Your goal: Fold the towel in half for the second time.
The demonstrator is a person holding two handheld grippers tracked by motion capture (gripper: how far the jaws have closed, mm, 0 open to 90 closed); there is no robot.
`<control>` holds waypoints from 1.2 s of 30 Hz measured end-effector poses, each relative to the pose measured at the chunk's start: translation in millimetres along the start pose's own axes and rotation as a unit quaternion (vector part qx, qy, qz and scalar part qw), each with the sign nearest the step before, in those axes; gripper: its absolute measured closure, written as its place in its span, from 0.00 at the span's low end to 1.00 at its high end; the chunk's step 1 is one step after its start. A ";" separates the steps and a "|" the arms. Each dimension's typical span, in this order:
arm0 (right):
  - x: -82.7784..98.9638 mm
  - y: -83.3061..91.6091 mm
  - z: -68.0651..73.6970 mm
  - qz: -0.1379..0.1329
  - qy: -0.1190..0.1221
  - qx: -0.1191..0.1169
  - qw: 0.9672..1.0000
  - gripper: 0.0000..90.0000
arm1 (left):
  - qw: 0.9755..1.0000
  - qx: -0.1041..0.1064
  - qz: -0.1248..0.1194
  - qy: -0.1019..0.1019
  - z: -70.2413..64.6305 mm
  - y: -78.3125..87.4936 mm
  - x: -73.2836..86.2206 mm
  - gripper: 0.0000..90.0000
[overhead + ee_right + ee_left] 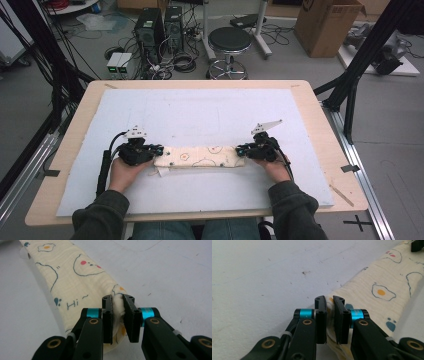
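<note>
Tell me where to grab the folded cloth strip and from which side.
Grip the folded cloth strip at its two short ends, coming in level along its length from each side. It lies flat as a long narrow band on the white mat, so only the ends offer an edge to pinch. The left gripper and right gripper are shut there, fabric bunched between the jaws.

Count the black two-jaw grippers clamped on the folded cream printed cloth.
2: the left gripper pinches the folded cream printed cloth at its left end, the right gripper at its right end.
</note>
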State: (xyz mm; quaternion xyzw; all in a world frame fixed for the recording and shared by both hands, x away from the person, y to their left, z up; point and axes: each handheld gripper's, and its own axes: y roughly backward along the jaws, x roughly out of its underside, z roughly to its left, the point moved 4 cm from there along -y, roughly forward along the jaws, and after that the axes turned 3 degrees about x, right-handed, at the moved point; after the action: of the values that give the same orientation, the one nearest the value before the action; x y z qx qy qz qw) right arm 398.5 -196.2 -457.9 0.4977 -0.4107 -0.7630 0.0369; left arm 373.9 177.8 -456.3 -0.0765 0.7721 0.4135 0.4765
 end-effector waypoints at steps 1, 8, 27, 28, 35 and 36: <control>-0.4 0.4 0.2 0.002 -0.003 0.001 1.000 0.88 | 1.000 0.000 -0.002 0.000 -0.6 -0.3 -0.7 0.90; -5.5 1.2 -0.3 0.010 0.007 0.006 1.000 0.88 | 1.000 -0.001 -0.004 0.000 -1.0 0.6 -6.9 0.91; -31.7 9.6 -19.9 0.004 0.000 0.019 1.000 0.88 | 1.000 -0.015 -0.018 0.005 8.3 -6.6 -33.9 0.91; -32.4 9.3 -21.7 0.005 0.000 0.018 1.000 0.88 | 1.000 -0.016 -0.020 0.011 9.4 -7.9 -33.5 0.91; -40.4 7.1 -28.8 0.005 0.000 0.024 1.000 0.88 | 0.999 -0.022 -0.018 0.023 18.7 -12.5 -32.6 0.91; -41.0 6.2 -30.4 0.006 -0.003 0.022 1.000 0.88 | 0.999 -0.022 -0.012 0.022 19.7 -13.5 -33.6 0.91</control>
State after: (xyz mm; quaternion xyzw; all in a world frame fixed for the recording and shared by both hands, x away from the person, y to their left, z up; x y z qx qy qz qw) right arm 441.0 -199.1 -429.0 0.4938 -0.4306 -0.7549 0.0299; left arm 412.0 173.8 -441.1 -0.1051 0.7723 0.4225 0.4626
